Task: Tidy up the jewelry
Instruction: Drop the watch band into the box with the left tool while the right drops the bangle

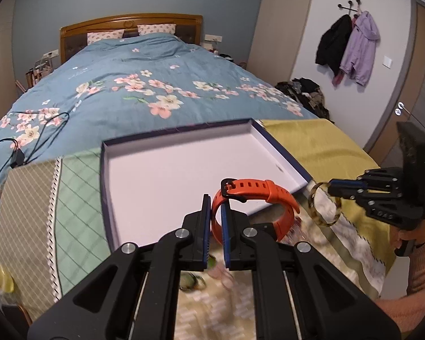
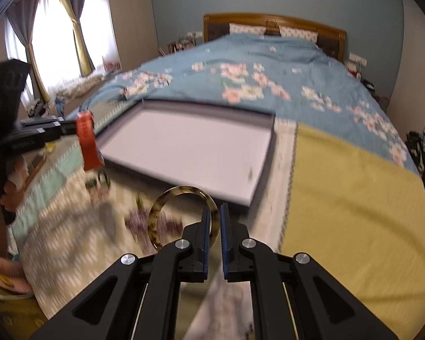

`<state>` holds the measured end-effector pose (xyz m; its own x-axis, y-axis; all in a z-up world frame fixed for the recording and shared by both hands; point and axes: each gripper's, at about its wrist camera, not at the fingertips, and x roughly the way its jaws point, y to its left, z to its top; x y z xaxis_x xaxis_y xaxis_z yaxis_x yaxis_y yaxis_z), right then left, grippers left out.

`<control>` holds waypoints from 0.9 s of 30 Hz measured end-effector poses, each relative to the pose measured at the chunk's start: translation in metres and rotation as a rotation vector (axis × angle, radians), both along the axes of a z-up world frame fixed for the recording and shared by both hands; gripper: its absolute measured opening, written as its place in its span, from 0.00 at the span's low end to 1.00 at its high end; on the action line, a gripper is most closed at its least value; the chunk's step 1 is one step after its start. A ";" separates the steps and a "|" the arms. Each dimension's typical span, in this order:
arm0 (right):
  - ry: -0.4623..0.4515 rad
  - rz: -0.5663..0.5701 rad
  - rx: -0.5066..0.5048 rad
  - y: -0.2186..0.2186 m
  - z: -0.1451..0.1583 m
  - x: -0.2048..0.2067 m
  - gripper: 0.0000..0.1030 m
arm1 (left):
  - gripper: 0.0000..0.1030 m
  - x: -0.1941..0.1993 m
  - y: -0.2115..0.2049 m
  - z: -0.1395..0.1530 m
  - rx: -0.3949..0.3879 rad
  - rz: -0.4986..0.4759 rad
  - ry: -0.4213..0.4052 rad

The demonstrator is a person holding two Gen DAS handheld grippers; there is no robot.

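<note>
My left gripper (image 1: 216, 208) is shut on an orange watch strap (image 1: 257, 201) and holds it above the near edge of a shallow white box lid (image 1: 161, 175). My right gripper (image 2: 216, 215) is shut on a tortoiseshell bangle (image 2: 167, 198), held above the table in front of the box lid (image 2: 184, 147). The right gripper with the bangle (image 1: 324, 206) shows at the right in the left wrist view. The left gripper with the orange strap (image 2: 86, 144) shows at the left in the right wrist view. The box lid is empty.
The lid lies on a patchwork cloth (image 1: 325, 147) of green, yellow and patterned panels. Small jewelry pieces (image 2: 99, 184) lie blurred on the cloth near the lid. A bed with a blue floral quilt (image 1: 144, 85) stands behind. Coats hang on the right wall.
</note>
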<state>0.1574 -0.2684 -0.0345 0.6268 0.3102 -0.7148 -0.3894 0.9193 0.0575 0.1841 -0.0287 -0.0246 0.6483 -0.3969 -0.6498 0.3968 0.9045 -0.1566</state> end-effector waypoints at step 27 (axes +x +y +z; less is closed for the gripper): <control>0.110 -0.072 -0.042 0.053 -0.028 0.186 0.06 | 0.08 0.186 0.005 -0.058 -0.018 0.228 0.267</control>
<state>0.3437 -0.2154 -0.0627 0.5637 0.2359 -0.7916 -0.3161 0.9470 0.0572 0.3697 -0.0239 -0.0822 0.5295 -0.2745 -0.8027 0.1278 0.9612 -0.2444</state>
